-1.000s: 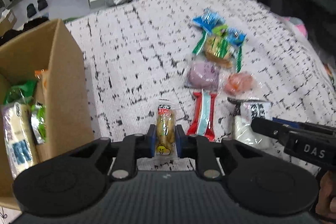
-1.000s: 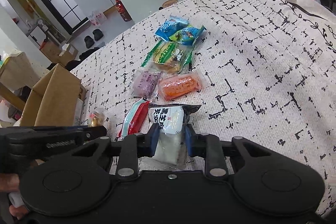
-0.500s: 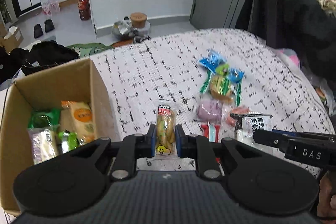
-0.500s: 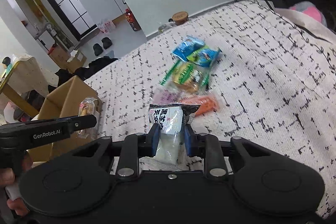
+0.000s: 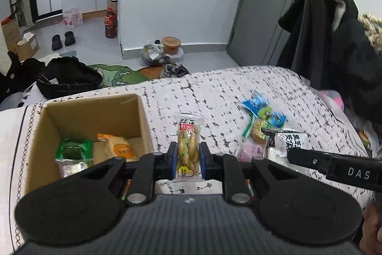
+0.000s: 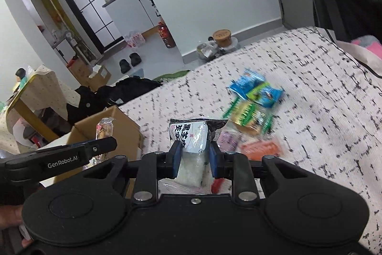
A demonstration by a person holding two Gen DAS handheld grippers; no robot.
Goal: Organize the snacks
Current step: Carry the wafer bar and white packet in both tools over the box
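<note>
I see the bed (image 5: 203, 97) serving as my sorting surface, its patterned cover still carrying a loose cluster of snacks (image 6: 253, 109) at the far right. The cardboard box (image 5: 140, 116) sits open on the left so packets can drop straight in; a few already lie inside. My left gripper (image 5: 187, 160) is clamped on a biscuit packet (image 5: 188, 142), held upright just beside the box wall. My right gripper (image 6: 193, 158) pinches a black-and-white packet (image 6: 191, 135), lifted clear of the bed for carrying boxward, I judge.
</note>
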